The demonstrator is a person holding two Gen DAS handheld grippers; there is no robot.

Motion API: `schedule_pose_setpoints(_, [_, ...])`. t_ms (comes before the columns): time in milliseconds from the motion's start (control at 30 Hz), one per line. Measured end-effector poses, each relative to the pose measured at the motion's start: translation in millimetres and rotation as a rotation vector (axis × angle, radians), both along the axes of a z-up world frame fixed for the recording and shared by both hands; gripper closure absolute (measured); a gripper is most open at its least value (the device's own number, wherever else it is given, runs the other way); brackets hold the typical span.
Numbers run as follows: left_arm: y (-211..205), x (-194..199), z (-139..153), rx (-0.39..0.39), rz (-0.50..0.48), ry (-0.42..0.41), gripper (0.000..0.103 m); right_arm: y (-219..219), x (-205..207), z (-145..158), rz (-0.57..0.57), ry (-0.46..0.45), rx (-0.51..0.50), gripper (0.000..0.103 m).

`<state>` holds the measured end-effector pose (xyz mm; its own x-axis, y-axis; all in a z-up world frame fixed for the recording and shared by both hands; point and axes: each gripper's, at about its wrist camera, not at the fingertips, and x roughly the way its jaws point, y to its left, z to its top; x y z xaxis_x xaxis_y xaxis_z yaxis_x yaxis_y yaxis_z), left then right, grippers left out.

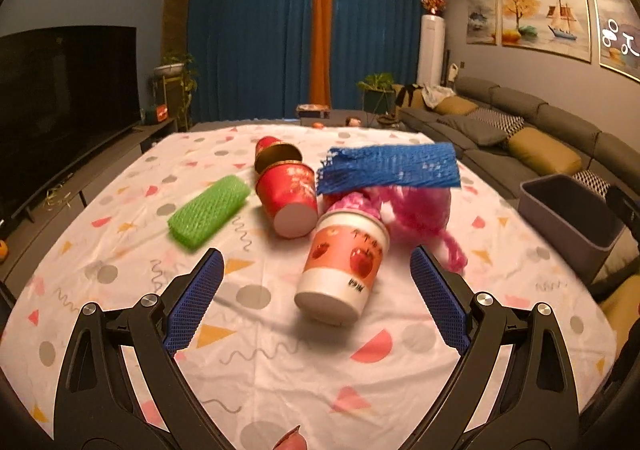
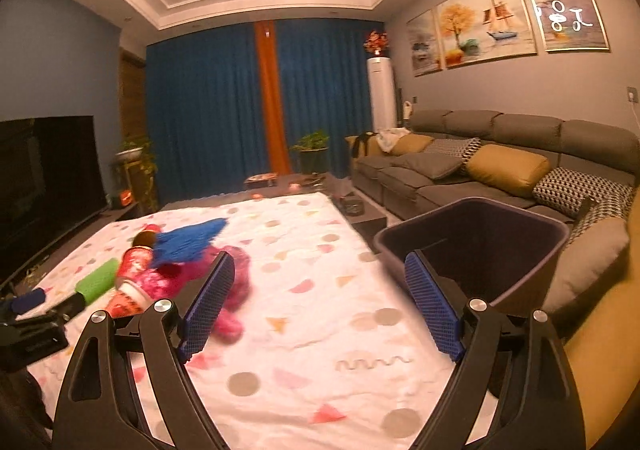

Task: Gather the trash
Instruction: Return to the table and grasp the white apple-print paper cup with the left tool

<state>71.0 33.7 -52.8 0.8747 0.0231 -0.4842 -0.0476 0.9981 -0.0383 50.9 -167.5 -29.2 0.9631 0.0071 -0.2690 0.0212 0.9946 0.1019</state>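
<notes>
The left gripper [image 1: 316,290] stands wide open and empty, with the paper cup [image 1: 340,266] lying tipped just ahead between its fingers. The cup looks light and crushable, so I'd pinch its sides gently. Beyond it lie soft foam nets. The right gripper [image 2: 320,298], also wide and empty, faces the bin [image 2: 472,246].

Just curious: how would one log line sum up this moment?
task: collect trash | left hand-held gripper: open, facing apple cup | right hand-held gripper: open, empty | bin: beside table
</notes>
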Motion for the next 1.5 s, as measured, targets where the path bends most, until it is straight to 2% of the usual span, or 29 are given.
schedule_pose_setpoints(233, [-4.4, 22.7, -15.6, -0.015, -0.046, 0.066, 0.010, 16.0, 9.1, -1.5, 0.030, 0.011, -0.014, 0.019])
schedule_pose_setpoints(533, [-3.1, 55.9, -30.3, -0.073, -0.062, 0.149, 0.011, 21.5, 22.8, -2.9, 0.061, 0.021, -0.011, 0.019])
schedule_pose_setpoints(600, [-1.1, 62.8, -35.5, -0.092, -0.065, 0.180, 0.015, 24.8, 25.3, -3.7, 0.070, 0.022, -0.012, 0.019])
schedule_pose_setpoints(733, [4.9, 68.4, -42.3, -0.133, -0.080, 0.222, 0.032, 33.6, 30.1, -5.1, 0.089, 0.030, -0.022, 0.019])
schedule_pose_setpoints(800, [5.6, 67.0, -43.4, -0.144, -0.093, 0.220, 0.041, 36.4, 31.9, -5.4, 0.096, 0.034, -0.025, 0.019])
schedule_pose_setpoints(833, [5.2, 66.1, -43.3, -0.140, -0.097, 0.219, 0.043, 38.7, 33.1, -5.7, 0.099, 0.037, -0.027, 0.019])
schedule_pose_setpoints(1000, [8.9, 58.8, -40.7, -0.139, -0.098, 0.206, 0.045, 48.6, 37.9, -7.8, 0.124, 0.054, -0.032, 0.019])
schedule_pose_setpoints(1100, [17.8, 45.3, -31.7, -0.167, -0.091, 0.176, 0.045, 59.0, 41.9, -9.8, 0.148, 0.068, -0.038, 0.019])
schedule_pose_setpoints(1267, [42.3, 21.3, -9.0, -0.174, -0.017, 0.100, 0.045, 82.1, 53.2, -13.4, 0.213, 0.097, -0.040, 0.019])
schedule_pose_setpoints(1500, [77.9, 9.9, 9.7, -0.153, 0.122, 0.028, 0.045, 131.2, 85.2, -25.2, 0.316, 0.162, -0.059, 0.019])
